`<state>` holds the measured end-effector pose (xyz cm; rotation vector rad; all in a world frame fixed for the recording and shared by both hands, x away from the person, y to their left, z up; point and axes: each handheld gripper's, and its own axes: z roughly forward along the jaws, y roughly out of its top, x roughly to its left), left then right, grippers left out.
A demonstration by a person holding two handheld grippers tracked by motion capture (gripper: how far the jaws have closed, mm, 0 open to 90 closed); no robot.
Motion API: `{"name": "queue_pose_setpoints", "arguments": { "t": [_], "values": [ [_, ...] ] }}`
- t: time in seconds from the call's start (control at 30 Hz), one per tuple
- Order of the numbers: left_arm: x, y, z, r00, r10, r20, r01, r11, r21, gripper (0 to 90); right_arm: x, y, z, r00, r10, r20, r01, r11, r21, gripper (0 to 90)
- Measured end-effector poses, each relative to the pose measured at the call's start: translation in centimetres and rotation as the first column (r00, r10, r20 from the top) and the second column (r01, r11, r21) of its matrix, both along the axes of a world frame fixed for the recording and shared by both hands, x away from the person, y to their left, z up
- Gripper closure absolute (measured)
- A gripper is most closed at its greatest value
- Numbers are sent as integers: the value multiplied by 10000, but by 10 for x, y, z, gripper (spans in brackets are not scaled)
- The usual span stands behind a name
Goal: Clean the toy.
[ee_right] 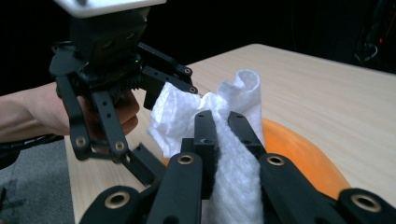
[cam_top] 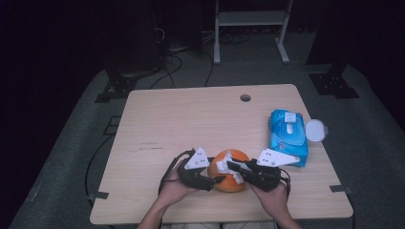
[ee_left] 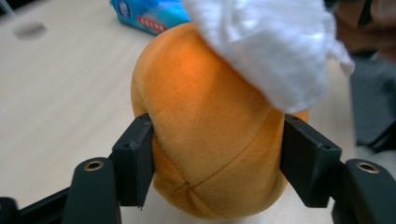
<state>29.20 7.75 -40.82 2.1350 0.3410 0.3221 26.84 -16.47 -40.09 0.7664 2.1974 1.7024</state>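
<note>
Gripping the upright orange plush (ee_left: 210, 140), left tool (ee_left: 217, 163) clamped.

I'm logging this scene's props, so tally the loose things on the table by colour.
Orange: 1, the plush ball
White: 2, the wipe on the ball and the round lid
Blue: 1, the wipes pack
Total: 4

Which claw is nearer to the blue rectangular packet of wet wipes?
The right claw: it holds a white tissue beside the blue packet of wet wipes. The left claw is farther off, beyond the orange plush ball.
</note>
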Motion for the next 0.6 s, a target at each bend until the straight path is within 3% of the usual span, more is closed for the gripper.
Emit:
{"name": "queue_pose_setpoints", "arguments": {
  "t": [0.07, 0.13, 0.17, 0.23, 0.3, 0.33, 0.47, 0.6],
  "values": [
    [-1, 0, 2, 9999, -27, 138, 26, 10000, 86, 348, 0, -1, 2, 10000, -14, 81, 15, 10000, -54, 827],
    [1, 2, 0, 9999, -74, -91, 74, 10000, -33, 337, 6, -9, 0, 9997, -258, -34, 258, 9997, 31, 828],
    [4, 2, -2, 9986, -128, -505, 114, 9996, -268, 306, 8, -13, -3, 9991, -380, -170, 381, 9993, 43, 828],
    [10, 3, -4, 9873, -151, -1583, 12, 9962, -874, 217, 9, -16, -8, 9978, -507, -437, 514, 9986, 149, 829],
    [15, 4, -5, 9753, -54, -2209, -227, 9920, -1245, 167, 8, -14, -10, 9978, -395, -537, 407, 9989, 220, 829],
    [15, 4, -7, 9751, 101, -2217, -389, 9913, -1258, 174, 7, -10, -9, 9979, -240, -596, 257, 9993, 273, 828],
    [8, 5, -6, 9928, 261, -1171, -370, 9951, -916, 343, 2, 3, -4, 9997, 2, -248, -4, 10000, -71, 828],
    [5, 2, -3, 9976, 60, -697, -112, 9971, -748, 365, 7, -8, -2, 9992, -365, -162, 366, 9993, 11, 828]
  ]
}}
